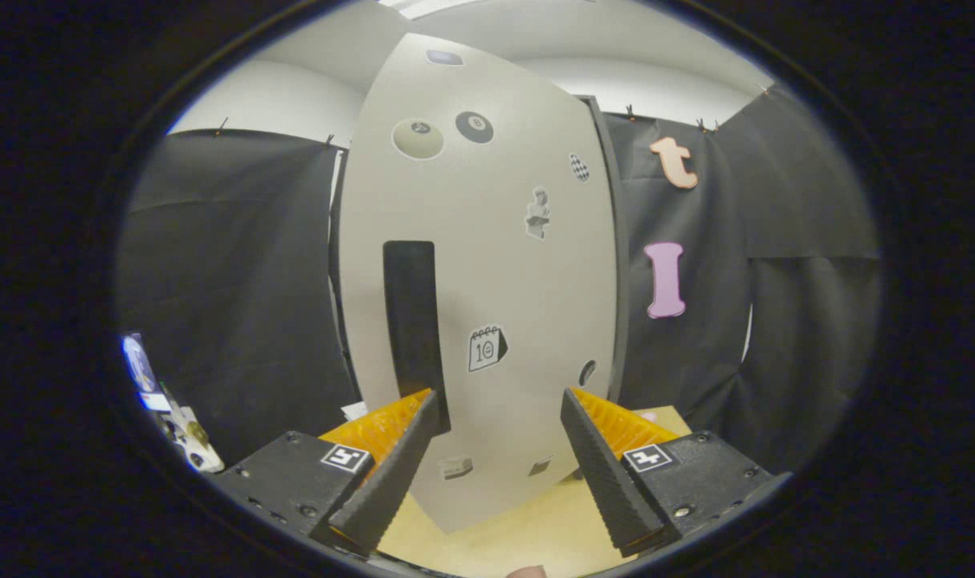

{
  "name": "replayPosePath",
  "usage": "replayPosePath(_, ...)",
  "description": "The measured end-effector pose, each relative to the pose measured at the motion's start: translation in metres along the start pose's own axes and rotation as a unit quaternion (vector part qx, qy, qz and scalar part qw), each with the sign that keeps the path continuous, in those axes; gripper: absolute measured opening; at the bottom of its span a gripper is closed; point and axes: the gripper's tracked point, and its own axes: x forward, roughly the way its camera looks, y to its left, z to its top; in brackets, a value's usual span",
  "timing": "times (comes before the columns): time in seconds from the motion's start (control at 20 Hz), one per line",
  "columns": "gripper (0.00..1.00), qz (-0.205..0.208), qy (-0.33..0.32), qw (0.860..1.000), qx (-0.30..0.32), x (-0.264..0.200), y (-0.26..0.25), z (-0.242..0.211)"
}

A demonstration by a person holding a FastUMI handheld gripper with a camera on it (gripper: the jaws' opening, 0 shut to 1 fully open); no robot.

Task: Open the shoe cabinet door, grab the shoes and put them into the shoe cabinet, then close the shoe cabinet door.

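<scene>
We logged a pale beige flat cabinet door (487,265) carrying a black upright slot handle (411,321) and small grey, black and checkered stickers (474,127); the tabletop of smooth wood (528,534) was light yellow.

I can't see inside the shoe cabinet (487,265); its shut door (495,241) hides everything behind it. My gripper's (499,405) spread fingers cover the door's lower corners and the foot of the dark handle (413,321). At lower left, some small clutter (166,401) is cut off and too blurred to identify.
</scene>
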Motion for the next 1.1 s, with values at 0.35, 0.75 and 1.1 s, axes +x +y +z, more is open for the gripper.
replayPosePath(0.35, 0.98, -0.021, -0.017, 1.0, -0.016, -0.034, 0.011, -0.016)
replayPosePath(0.75, 0.97, -0.028, -0.056, 0.998, 0.004, -0.103, 0.017, -0.038)
replayPosePath(1.1, 0.97, -0.041, -0.1, 0.994, -0.007, -0.169, 0.021, -0.045)
